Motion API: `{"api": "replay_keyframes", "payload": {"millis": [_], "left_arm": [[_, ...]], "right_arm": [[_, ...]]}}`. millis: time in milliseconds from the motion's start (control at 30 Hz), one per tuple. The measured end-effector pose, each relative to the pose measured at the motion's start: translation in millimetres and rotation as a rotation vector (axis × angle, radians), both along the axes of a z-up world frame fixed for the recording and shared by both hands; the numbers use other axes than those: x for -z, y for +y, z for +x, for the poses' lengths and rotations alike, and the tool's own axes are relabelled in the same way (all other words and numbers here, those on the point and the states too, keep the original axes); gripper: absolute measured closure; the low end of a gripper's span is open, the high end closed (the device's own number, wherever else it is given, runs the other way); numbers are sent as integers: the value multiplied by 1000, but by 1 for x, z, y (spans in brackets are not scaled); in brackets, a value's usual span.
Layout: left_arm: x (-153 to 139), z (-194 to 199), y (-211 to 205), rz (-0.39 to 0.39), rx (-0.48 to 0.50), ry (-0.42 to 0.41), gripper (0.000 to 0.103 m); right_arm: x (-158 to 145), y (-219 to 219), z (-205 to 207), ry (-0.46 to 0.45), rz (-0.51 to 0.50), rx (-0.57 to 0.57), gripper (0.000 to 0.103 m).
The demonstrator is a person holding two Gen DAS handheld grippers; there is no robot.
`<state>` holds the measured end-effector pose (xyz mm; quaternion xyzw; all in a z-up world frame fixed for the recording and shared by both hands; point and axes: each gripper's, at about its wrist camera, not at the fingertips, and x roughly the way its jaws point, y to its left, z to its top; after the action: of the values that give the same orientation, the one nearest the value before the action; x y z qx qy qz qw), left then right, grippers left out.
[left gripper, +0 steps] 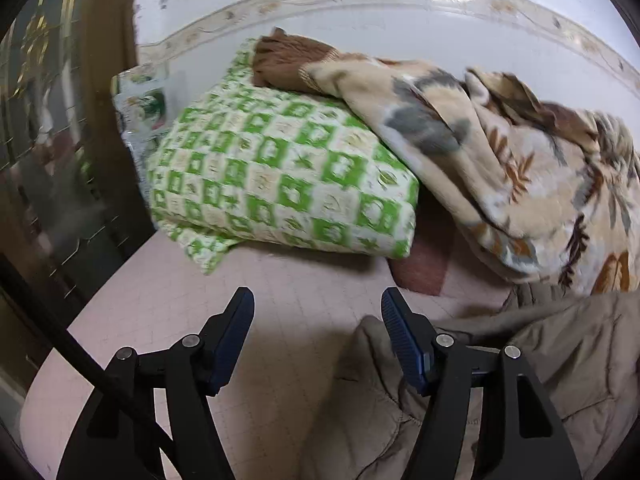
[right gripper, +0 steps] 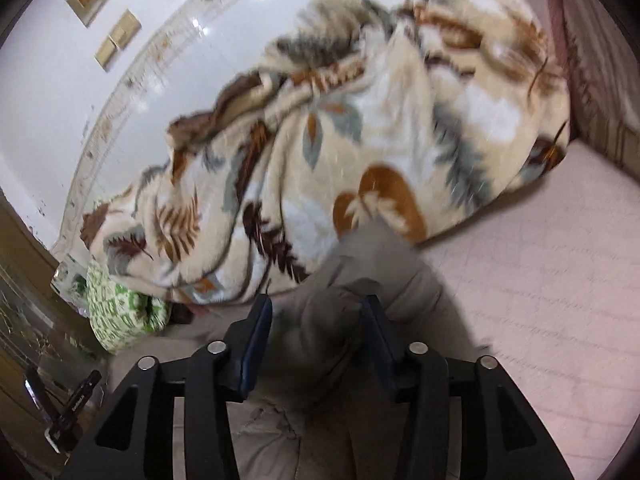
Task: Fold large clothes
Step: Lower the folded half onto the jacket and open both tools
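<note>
A large khaki quilted garment (left gripper: 500, 364) lies on the pink bed sheet (left gripper: 224, 296). My left gripper (left gripper: 318, 300) is open and empty above the sheet; its right finger hangs over the garment's left edge. In the right wrist view a bunched fold of the same garment (right gripper: 352, 280) rises between the jaws of my right gripper (right gripper: 318, 308). The jaws stand wide apart on either side of the fold, with a gap to each pad.
A green-and-white checked pillow (left gripper: 280, 168) lies at the head of the bed. A beige leaf-patterned blanket (right gripper: 340, 140) is heaped against the white wall and partly covers the pillow. A dark cabinet (left gripper: 52, 140) stands at the left. The pink sheet (right gripper: 540, 280) extends to the right.
</note>
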<state>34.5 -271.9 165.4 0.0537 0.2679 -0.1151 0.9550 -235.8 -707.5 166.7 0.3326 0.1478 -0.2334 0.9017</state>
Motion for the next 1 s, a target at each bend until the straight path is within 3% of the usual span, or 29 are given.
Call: {"api": "replay_keyframes", "payload": {"millis": [100,200,333,433,533,700,1000], "left_arm": [[-12,-21,1,-27,58,-21,38],[-17,-58,-22,-21,178,-27,38],[-5,-106,-74,10,364,15,38],[17,-124,-116,85,429,30,38],[44,-113,-144,148,414,83,38],[80,-76,-160,165,374,190,36],[112,-33,-173,150,372,305,16]], "right_arm": [[-19,15,-16,0,-64,-29,48],[-26,42,-16,43,-144,-88,43],[-9,86,2,134,-232,-174,43],[11,110,21,198,-279,-223,43],[26,119,38,244,-310,-235,43],[53,97,68,367,-291,-209,43],[92,57,94,462,-207,-246,39]]}}
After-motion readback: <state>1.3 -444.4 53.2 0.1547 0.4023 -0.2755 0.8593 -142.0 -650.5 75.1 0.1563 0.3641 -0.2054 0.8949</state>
